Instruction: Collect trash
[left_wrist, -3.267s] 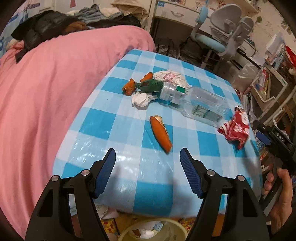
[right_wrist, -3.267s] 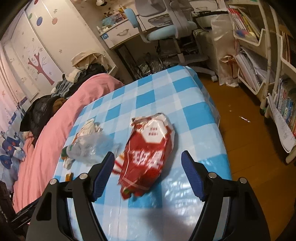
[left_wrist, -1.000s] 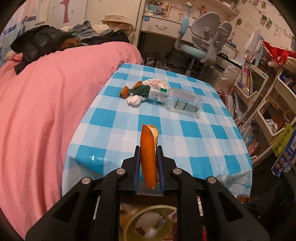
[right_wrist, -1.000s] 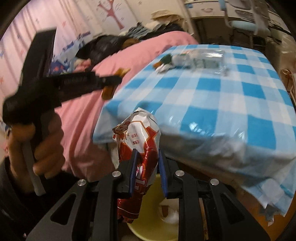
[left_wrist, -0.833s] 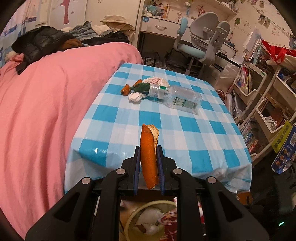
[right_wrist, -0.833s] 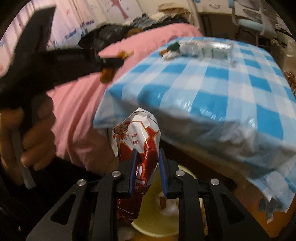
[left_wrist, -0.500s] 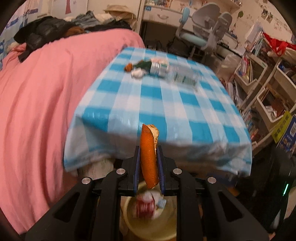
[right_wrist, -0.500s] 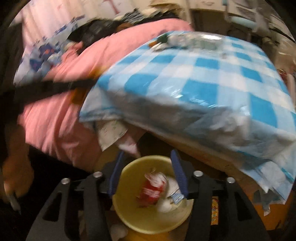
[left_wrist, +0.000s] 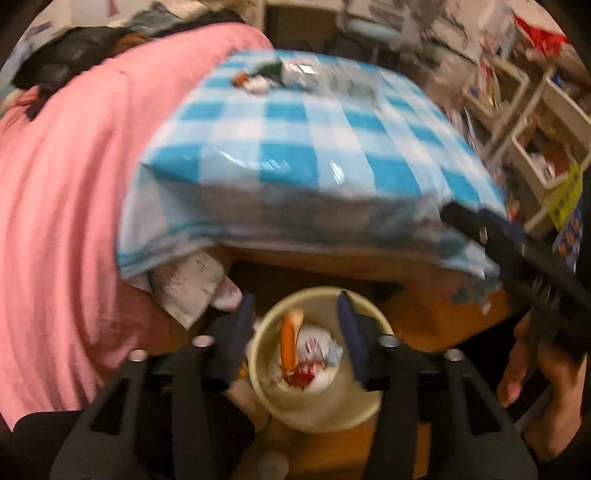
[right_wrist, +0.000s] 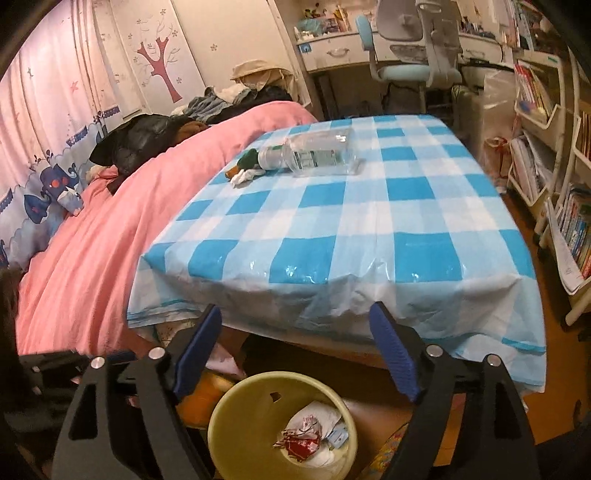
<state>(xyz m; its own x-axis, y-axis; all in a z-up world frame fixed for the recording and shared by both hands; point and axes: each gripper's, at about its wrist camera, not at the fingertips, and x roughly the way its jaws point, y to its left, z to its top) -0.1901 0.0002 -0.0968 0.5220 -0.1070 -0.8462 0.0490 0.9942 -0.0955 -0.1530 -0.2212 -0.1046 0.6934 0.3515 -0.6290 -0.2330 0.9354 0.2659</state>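
Note:
My left gripper (left_wrist: 295, 299) hangs over the yellow bin (left_wrist: 369, 402) below the table's front edge. Its jaws are opening. The orange peel (left_wrist: 289, 341) is loose between them, blurred, over the bin's mouth, and the pads do not touch it. My right gripper (right_wrist: 294, 310) stands above the same bin (right_wrist: 236, 398), its jaws opening wide with nothing between them. The red snack wrapper (right_wrist: 299, 445) lies inside on white paper. On the checked tablecloth (right_wrist: 369, 221) lie a clear plastic bottle (right_wrist: 314, 157), a green scrap (right_wrist: 247, 158) and a white tissue (right_wrist: 243, 177).
A pink bedcover (right_wrist: 92, 240) runs along the table's left side. Shelves of books (right_wrist: 569, 206) stand on the right, a desk and a blue chair (right_wrist: 402, 70) at the back. A hand (left_wrist: 535, 373) holds the right gripper's handle at the left wrist view's right edge.
The left gripper sank from table height to over the bin and opened, releasing the orange peel. The right gripper let the red wrapper fall into the bin, opened wider and tilted up towards the table.

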